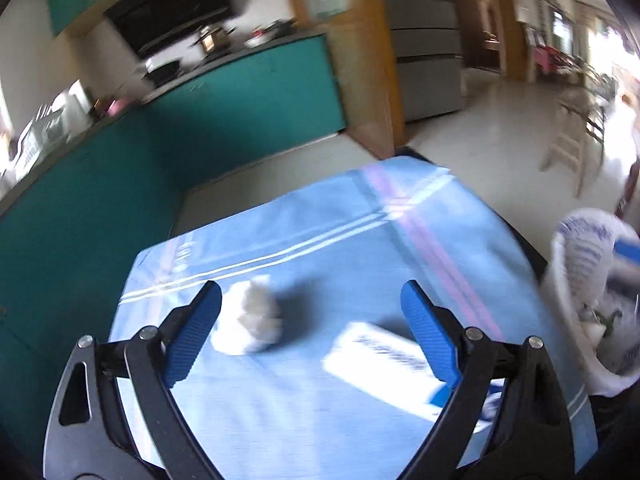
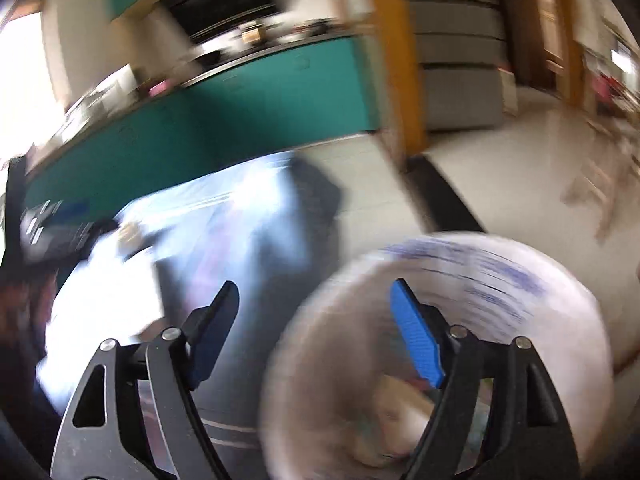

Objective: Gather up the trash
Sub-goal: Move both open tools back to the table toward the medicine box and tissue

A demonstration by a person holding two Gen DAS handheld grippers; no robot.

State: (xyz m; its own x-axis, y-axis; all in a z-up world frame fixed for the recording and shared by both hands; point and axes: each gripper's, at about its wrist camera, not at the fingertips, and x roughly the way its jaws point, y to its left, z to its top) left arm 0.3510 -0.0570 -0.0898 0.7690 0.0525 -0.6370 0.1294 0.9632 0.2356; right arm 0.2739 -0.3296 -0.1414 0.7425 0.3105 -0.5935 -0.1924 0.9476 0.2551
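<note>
Trash on the blue striped cloth (image 1: 360, 248): a crumpled white paper wad (image 1: 250, 320) lies at lower centre-left of the left wrist view, just beside the inner face of the left-hand blue finger (image 1: 196, 332); whether it touches that pad cannot be told. A flat white packet with dark print and a blue end (image 1: 384, 364) lies at lower centre-right, its right end hidden behind the other finger. The left gripper (image 1: 316, 296) is spread wide above the cloth and holds nothing; both pieces lie in the span between its fingers.

At the right edge of the same view stands a bin lined with a white printed plastic bag (image 1: 584, 256), beside the cloth-covered table; pale scraps and something green show inside it. A teal counter (image 1: 240, 100) fills the upper left, with blurred items on top; a wooden post and pale floor occupy the upper centre and right.

The right wrist view is heavily motion-blurred. The right gripper (image 2: 314, 300) is likewise spread wide and carries nothing. Its right-hand finger (image 2: 416, 340) overlaps the round mouth of the lined bin (image 2: 520, 280) at lower right; blurred pale contents show inside. The cloth (image 2: 224, 216) appears at centre-left, and a dark object at the far left edge is too blurred to identify.
</note>
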